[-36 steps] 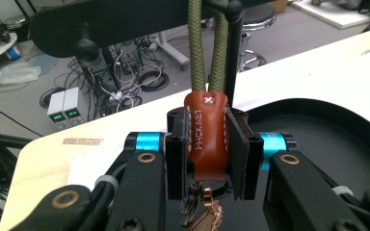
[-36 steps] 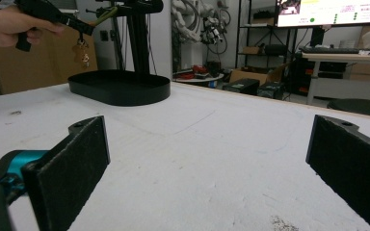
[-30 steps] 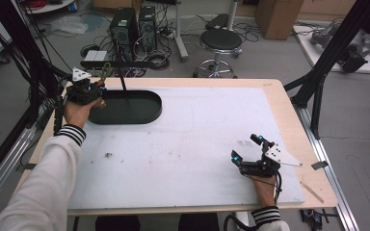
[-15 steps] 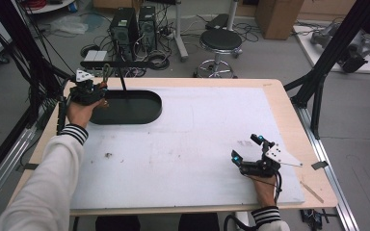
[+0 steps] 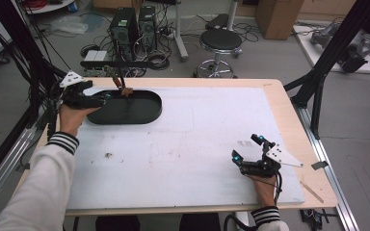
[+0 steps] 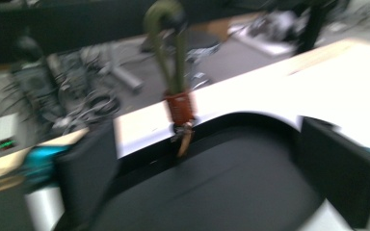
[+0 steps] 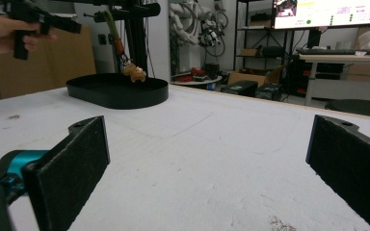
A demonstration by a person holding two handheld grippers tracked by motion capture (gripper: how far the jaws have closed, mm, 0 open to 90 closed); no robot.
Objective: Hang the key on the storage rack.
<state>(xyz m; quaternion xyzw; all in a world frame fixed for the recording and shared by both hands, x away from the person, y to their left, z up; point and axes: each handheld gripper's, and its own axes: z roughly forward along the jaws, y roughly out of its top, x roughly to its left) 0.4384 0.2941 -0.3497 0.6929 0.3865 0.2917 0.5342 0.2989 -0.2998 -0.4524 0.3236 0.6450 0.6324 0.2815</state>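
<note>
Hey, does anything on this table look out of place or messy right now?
Mostly tidy. A small dark speck of debris lies on the white mat, in front of the black tray. Faint scuff marks cross the mat's middle. The keychain charm hangs from the stand's bar over the tray, which seems intended.

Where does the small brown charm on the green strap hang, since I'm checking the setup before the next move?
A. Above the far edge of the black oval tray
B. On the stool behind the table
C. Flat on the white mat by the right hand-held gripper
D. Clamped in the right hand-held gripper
A: the charm dangles on its strap from the black bar, over the far edge of the black oval tray.
</note>
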